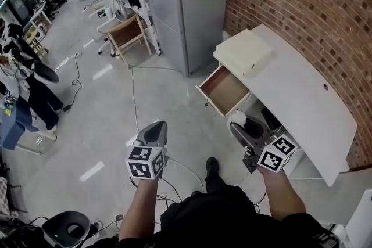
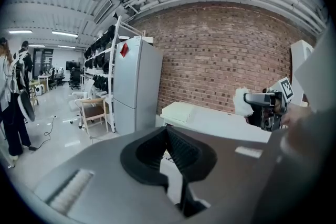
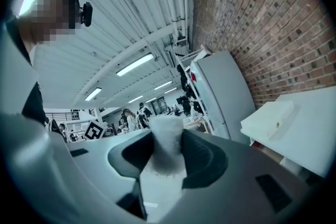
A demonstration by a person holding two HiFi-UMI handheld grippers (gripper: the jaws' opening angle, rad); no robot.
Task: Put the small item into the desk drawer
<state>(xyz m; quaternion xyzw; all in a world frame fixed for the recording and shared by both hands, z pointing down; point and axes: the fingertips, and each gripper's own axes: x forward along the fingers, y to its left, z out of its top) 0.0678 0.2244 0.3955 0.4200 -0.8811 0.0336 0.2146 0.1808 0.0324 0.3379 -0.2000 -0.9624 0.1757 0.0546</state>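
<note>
A small white fluffy item (image 1: 236, 118) sits between the jaws of my right gripper (image 1: 238, 123), which is shut on it. In the right gripper view the fluffy item (image 3: 166, 147) fills the gap between the black pads (image 3: 202, 157). The wooden desk drawer (image 1: 224, 90) stands pulled open under the white desk (image 1: 302, 96), just beyond and left of the right gripper. My left gripper (image 1: 154, 129) hangs over the floor to the left, its jaws shut with nothing in them (image 2: 167, 131). The left gripper view also catches the right gripper holding the white item (image 2: 240, 102).
A cream box (image 1: 244, 52) lies on the desk's far end above the drawer. A grey cabinet (image 1: 186, 3) stands against the brick wall (image 1: 302, 3). A wooden chair (image 1: 125, 35), floor cables (image 1: 133, 96) and an office chair base (image 1: 67, 228) are to the left.
</note>
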